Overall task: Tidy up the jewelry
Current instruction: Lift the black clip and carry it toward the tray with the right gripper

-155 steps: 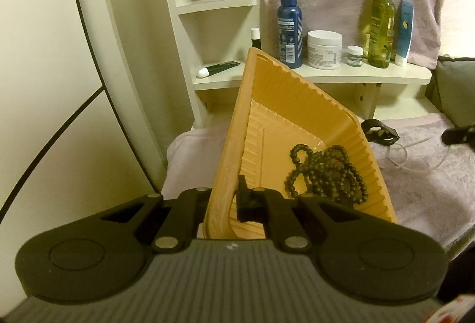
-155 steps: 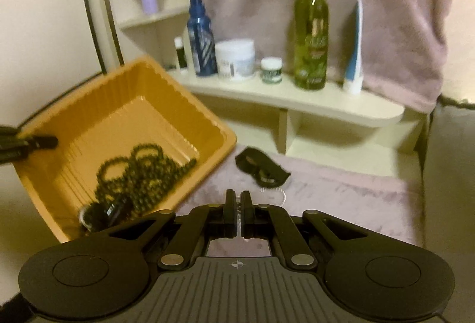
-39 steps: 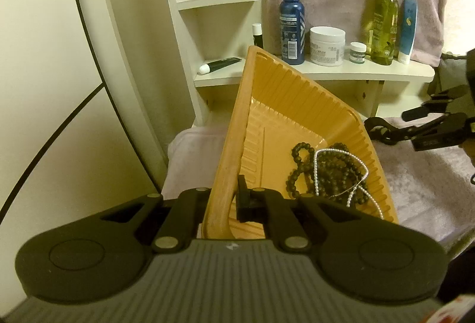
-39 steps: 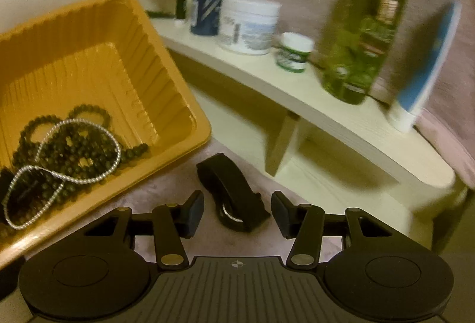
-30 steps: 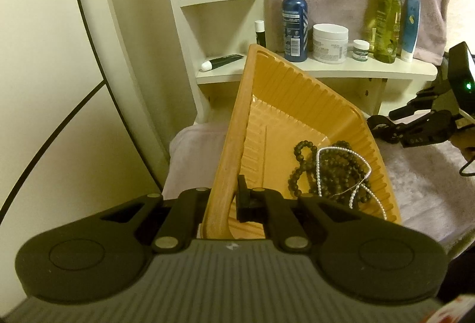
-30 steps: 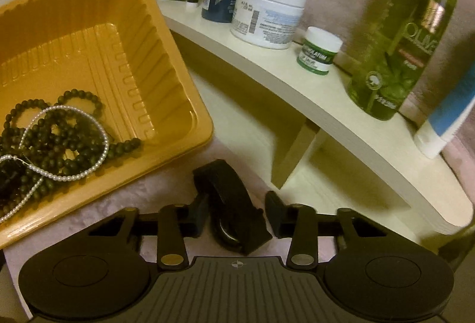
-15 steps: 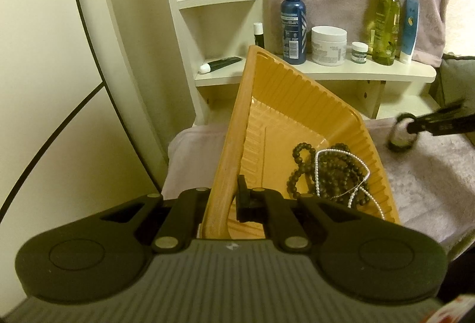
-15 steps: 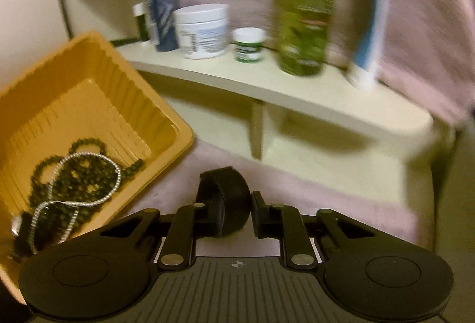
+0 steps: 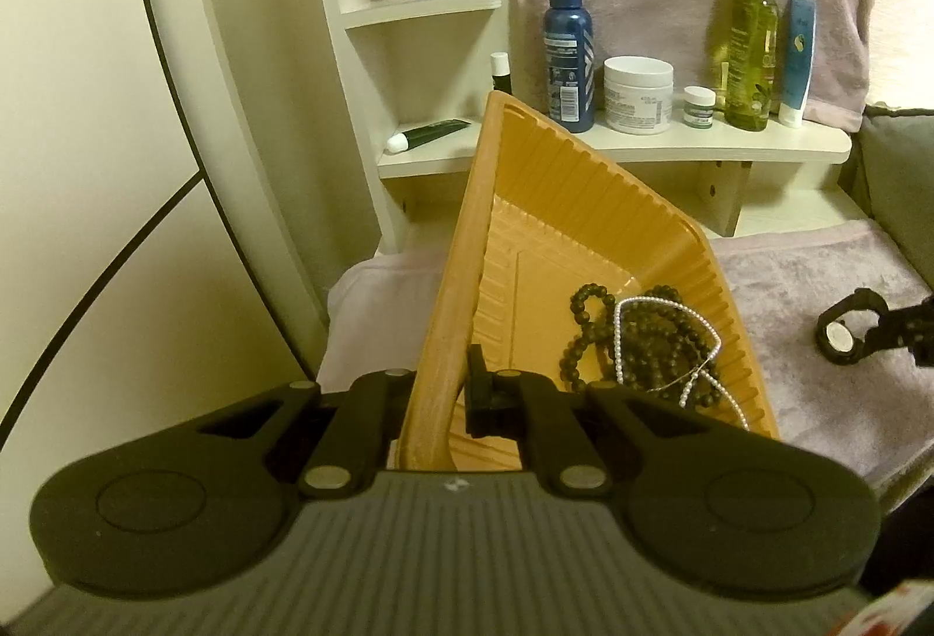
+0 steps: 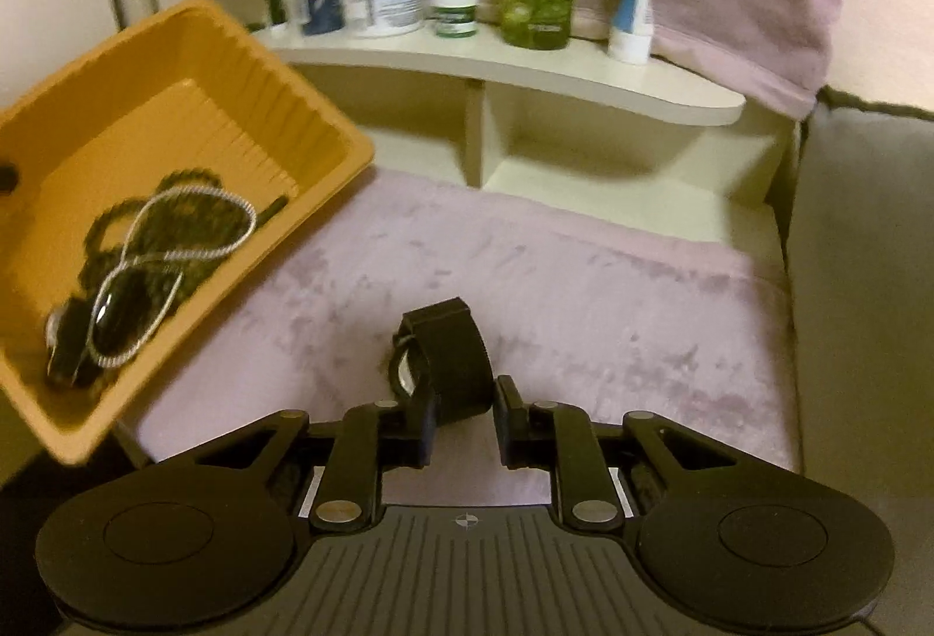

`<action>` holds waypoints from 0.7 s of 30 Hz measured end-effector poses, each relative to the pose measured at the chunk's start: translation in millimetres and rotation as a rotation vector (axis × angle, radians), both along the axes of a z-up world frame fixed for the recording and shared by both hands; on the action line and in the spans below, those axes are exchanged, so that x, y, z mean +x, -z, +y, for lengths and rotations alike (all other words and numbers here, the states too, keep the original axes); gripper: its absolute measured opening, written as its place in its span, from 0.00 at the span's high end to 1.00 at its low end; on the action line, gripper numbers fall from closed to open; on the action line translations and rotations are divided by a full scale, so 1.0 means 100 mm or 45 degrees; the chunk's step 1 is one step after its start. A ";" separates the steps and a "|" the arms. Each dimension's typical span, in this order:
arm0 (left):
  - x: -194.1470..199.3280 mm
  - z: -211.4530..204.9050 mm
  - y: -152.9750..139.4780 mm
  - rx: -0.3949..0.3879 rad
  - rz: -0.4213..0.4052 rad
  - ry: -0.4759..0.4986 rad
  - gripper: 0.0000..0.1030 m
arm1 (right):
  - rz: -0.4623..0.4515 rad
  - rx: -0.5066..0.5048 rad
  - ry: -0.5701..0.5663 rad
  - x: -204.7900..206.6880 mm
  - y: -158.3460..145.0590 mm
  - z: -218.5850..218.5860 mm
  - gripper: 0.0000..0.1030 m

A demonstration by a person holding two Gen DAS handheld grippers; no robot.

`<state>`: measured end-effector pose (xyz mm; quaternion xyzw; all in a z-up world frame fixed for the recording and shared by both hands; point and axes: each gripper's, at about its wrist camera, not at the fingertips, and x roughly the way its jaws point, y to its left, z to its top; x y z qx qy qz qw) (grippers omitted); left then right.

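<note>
Your left gripper (image 9: 461,391) is clamped fully shut on the near rim of the orange ribbed plastic tray (image 9: 584,204), holding it tilted with the open side facing right. Inside, at the low near end, lie 2 pieces: a tangle of dark round-bead strands (image 9: 636,338) and a thin white pearl-bead necklace (image 9: 665,344) draped over them.

Your right gripper (image 10: 461,423) has its jaws drawn in to a narrow gap around the black wristwatch with a pale round face (image 10: 443,361). The strap loop sits between the pads, the left pad against it; contact on the right pad is hard to confirm. In the left wrist view the watch (image 9: 840,335) hangs off the fingertips (image 9: 887,332) above the mauve plush towel (image 10: 584,274), well to the right of the tray.

Step in hand, by my reading: carry the watch over and drop it in with the beads.

- Keep the left grip as it is; the tray's tilt keeps the beads pooled low.
- Cross the tray's right rim with the watch above it, since the hanging loop could catch the edge.
- Release over bare tray floor, far of the bead pile, so the strap does not snag the necklace.
- Let go low so the watch does not bounce off the slope.
</note>
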<state>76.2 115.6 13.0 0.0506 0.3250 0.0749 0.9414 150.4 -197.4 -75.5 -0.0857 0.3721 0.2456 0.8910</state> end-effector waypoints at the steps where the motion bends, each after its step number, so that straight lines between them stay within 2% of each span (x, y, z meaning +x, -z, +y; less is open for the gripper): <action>1: 0.00 0.00 0.00 0.002 0.000 0.002 0.94 | -0.004 -0.008 -0.017 -0.02 0.01 0.00 0.81; 9: 0.00 0.00 0.00 0.003 -0.001 0.004 0.94 | -0.075 -0.108 -0.181 -0.03 0.05 0.05 0.79; 11: 0.00 0.00 0.00 0.002 -0.001 0.003 0.94 | -0.087 -0.126 -0.200 -0.01 0.05 0.06 0.74; 14: 0.00 0.00 0.00 0.003 0.000 0.003 0.94 | -0.086 -0.102 -0.199 0.03 0.06 0.04 0.70; 21: 0.00 0.01 0.00 0.005 0.001 0.004 0.95 | -0.059 -0.045 -0.217 0.15 0.06 0.08 0.69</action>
